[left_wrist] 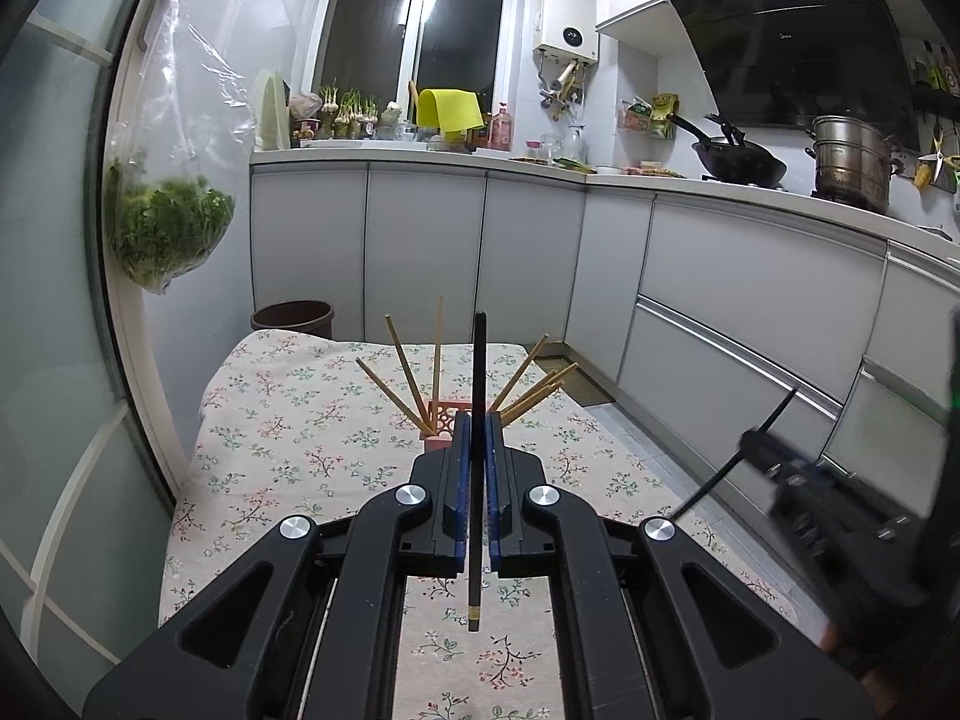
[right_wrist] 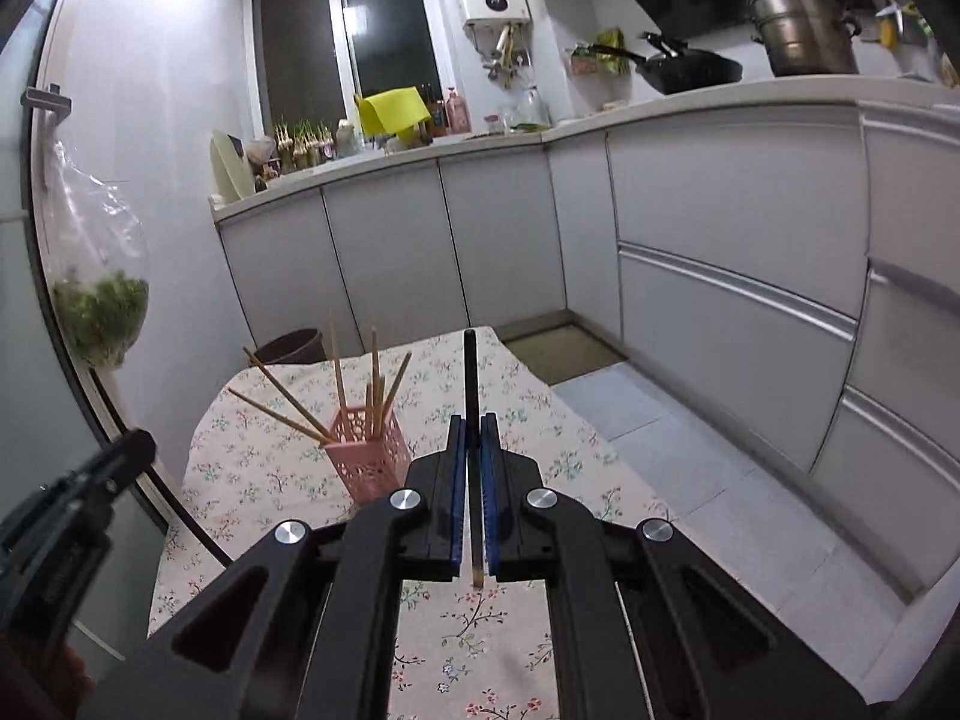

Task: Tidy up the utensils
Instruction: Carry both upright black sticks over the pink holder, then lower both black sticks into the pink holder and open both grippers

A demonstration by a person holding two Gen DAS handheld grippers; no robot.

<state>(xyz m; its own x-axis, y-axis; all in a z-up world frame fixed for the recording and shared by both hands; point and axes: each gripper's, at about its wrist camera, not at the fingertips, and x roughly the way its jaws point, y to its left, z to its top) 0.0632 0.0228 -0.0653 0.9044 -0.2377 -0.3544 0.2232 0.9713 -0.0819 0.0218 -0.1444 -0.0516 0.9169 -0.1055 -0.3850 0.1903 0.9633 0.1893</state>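
- Two grippers, each closed on one dark chopstick; I read the step in hand as carrying both to the holder.
- Left gripper: jaws pinched on a black chopstick that stands upright at centre frame.
- Right gripper: jaws likewise clamped on a second black chopstick, tip raised toward the upper middle.
- Pink holder: lower centre-left of the right view, on the floral tablecloth, bamboo chopsticks fanned out of it.
- Next move, as I judge it: tip each stick downward over the holder's mouth, clear of the fanned sticks, then release.
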